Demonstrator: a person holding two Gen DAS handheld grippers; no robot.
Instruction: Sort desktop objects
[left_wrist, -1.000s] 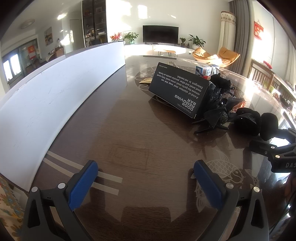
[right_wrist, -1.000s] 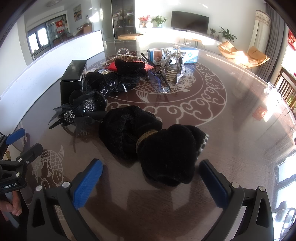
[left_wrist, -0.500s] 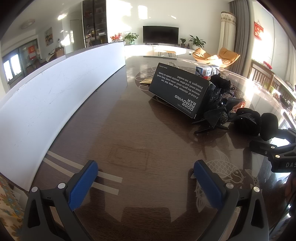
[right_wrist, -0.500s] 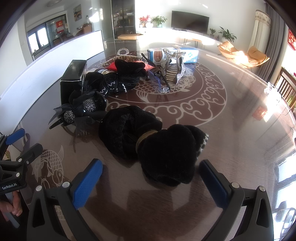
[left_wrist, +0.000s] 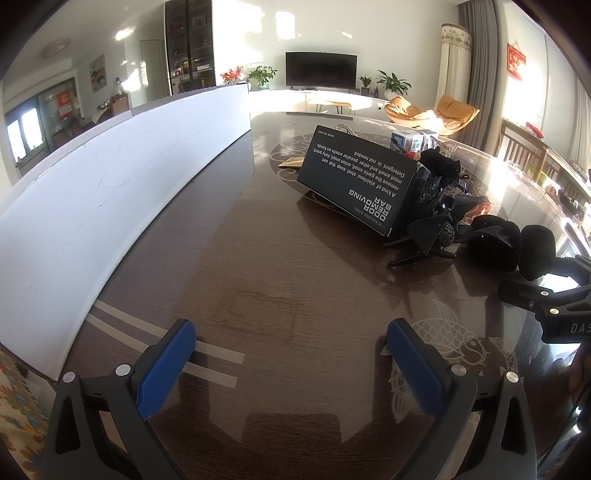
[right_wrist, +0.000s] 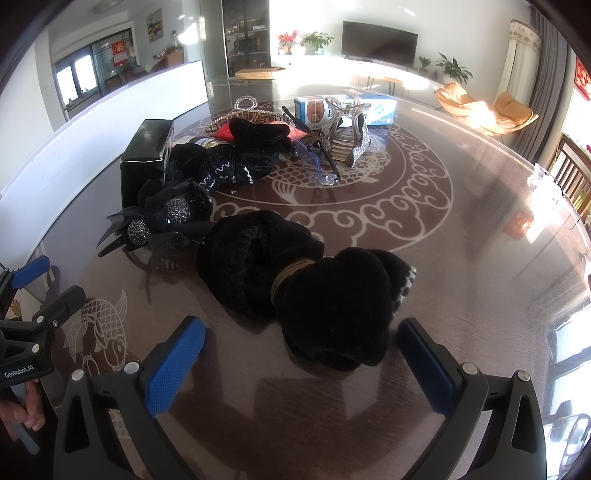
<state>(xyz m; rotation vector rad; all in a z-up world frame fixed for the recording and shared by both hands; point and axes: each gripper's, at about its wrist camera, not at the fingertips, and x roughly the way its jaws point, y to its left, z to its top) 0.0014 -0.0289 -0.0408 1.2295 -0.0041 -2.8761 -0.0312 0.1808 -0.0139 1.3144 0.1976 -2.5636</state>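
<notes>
A pile of hair accessories lies on the dark glass-topped table (right_wrist: 461, 236). Nearest my right gripper (right_wrist: 301, 343) is a fuzzy black scrunchie pair (right_wrist: 303, 280) bound with a gold band; the gripper stands open just in front of it, nothing between its fingers. Behind it lie a black bow clip with rhinestone balls (right_wrist: 159, 221), a black velvet bow (right_wrist: 255, 144), a silver claw clip (right_wrist: 347, 136), clear glasses (right_wrist: 314, 162) and a black box (right_wrist: 147, 162). My left gripper (left_wrist: 291, 343) is open over bare table, the black box (left_wrist: 362, 177) well ahead to the right.
A long white board (left_wrist: 110, 177) runs along the table's left edge. A blue and white carton (right_wrist: 343, 107) and a rhinestone headband (right_wrist: 243, 110) sit at the back of the pile. The right gripper's body (left_wrist: 554, 299) shows at the left view's right edge.
</notes>
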